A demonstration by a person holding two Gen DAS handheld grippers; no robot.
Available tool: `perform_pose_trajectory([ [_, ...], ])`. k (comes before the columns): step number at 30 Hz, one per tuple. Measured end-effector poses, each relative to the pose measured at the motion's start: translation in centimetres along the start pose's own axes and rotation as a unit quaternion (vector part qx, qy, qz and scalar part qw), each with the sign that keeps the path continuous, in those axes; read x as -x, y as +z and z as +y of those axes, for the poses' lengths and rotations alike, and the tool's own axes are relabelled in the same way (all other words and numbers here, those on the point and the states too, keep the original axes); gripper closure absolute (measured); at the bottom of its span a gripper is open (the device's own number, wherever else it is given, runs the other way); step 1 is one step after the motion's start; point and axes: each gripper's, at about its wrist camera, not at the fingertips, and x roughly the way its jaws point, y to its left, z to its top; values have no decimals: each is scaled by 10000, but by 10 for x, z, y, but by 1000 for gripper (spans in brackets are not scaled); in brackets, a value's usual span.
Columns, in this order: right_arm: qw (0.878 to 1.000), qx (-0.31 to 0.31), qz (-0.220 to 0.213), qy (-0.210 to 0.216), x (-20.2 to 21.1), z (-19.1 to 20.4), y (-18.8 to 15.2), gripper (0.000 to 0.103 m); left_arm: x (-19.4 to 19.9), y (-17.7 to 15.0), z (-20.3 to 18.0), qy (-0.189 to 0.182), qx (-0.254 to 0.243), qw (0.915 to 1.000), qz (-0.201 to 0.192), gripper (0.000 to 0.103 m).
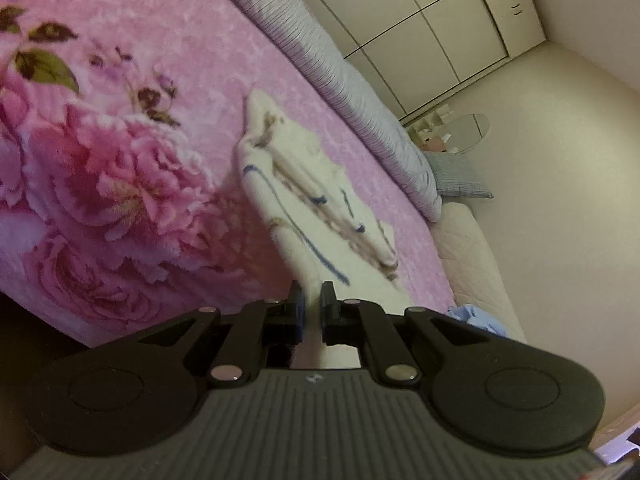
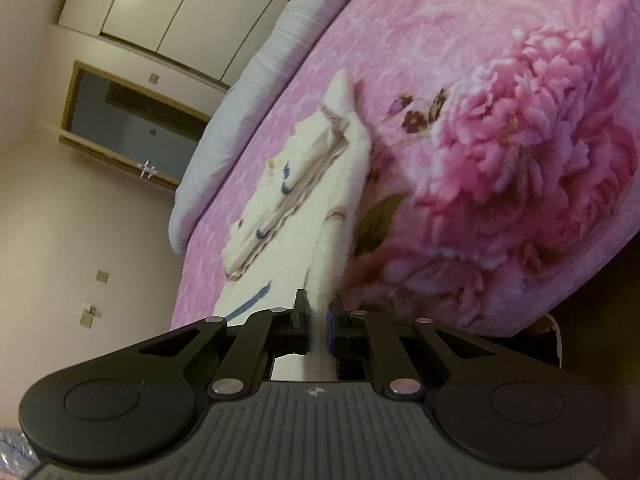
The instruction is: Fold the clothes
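Cream-white cloth with blue stitching and tan trim, the garment [image 1: 304, 196] lies on a pink floral blanket [image 1: 120, 152] that covers the bed, running from the centre of the left wrist view down to the lower middle of the frame. There the left claw [image 1: 311, 304] has its two black fingers nearly closed, with a narrow strip of the cream fabric pinched between the blue pads [image 1: 298, 312]. The cloth rises from the blanket into the claw as a taut band.

In the right wrist view the same garment [image 2: 288, 208] stretches from the upper middle of the frame to the lower middle, its folded layers of tan-edged fabric stacked left of centre. The right claw [image 2: 319, 320] is also drawn almost together, gripping a fuzzy white edge of the garment between its pads [image 2: 331, 330]; the gripped strip stands up as a narrow ridge leading away from the fingers.

A large pink peony print on the blanket [image 2: 520, 184] fills the right side of that frame. A grey-lilac ribbed quilt [image 1: 360, 92] lies along the far edge of the bed, above and right of the garment in the left wrist view. Beyond it stand pale wardrobe doors [image 1: 420, 20] at the upper right. A small piece of light blue cloth [image 1: 476, 318] sits at the lower right, just beside the blanket's edge.
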Motion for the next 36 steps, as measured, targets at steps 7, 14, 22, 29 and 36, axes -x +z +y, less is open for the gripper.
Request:
perform_pose_trajectory([
  [7, 9997, 121, -45, 222, -5, 20, 30, 94, -22, 35, -12, -129, 45, 9999, -63, 98],
  [14, 9977, 305, -228, 553, -66, 51, 129, 94, -102, 131, -29, -152, -423, 9988, -181, 98],
  [22, 9959, -585, -690, -71, -188, 17, 214, 56, -232, 213, -9, 878, -624, 9942, 20, 90],
  [29, 9965, 152, -430, -700, -214, -5, 229, 54, -254, 223, 20, 1258, -745, 9890, 221, 75],
  [36, 9903, 1229, 65, -638, -235, 10, 237, 54, -273, 224, 17, 1103, -952, 9882, 469, 65],
])
